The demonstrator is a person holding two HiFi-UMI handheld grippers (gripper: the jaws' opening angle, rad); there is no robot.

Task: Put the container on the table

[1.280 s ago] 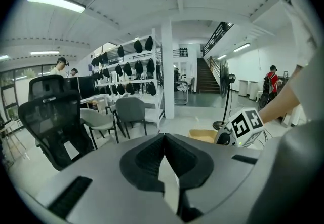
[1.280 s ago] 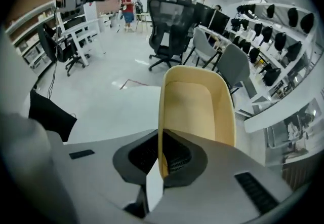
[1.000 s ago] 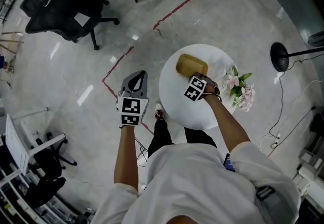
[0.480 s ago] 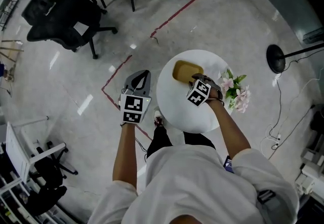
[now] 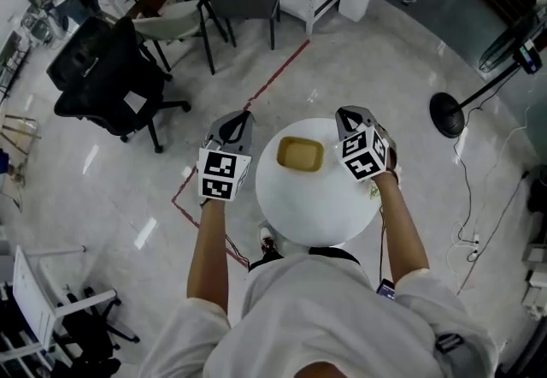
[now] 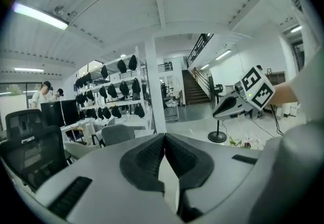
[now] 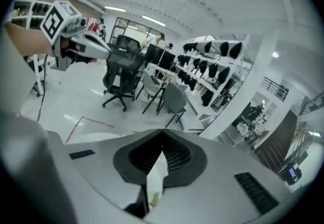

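Head view: tan shallow container (image 5: pixel 300 154) upright on the round white table (image 5: pixel 318 207), toward its far side, open side up, clear of both tools. Left gripper (image 5: pixel 242 115) off the table's left edge, over the floor, marker cube (image 5: pixel 224 175) facing the camera. Right gripper (image 5: pixel 342 112) over the table's far-right part, near the container but apart from it. Nothing carried by either. Around them: black office chair (image 5: pixel 102 68) at far left, grey chair (image 5: pixel 240 0) near the top, red tape line (image 5: pixel 256 96) on the floor, black round stand base (image 5: pixel 446 115) at right.

Left gripper view: jaws pressed together at the tips, nothing between the ribbed pads (image 6: pixel 149 154). Aimed out across the room, not at the table. Right gripper in mid-air at right, cube on top. White pillar (image 6: pixel 154 86) straight ahead, rack of dark hanging items (image 6: pixel 119 91) to its left, staircase (image 6: pixel 195 86) further back.

Right gripper view: jaws closed tip to tip, empty, ribbed pads (image 7: pixel 177 154) meeting at the front. Left gripper at top left, cube up. Black office chair and grey chairs behind it, same rack of dark items further right.
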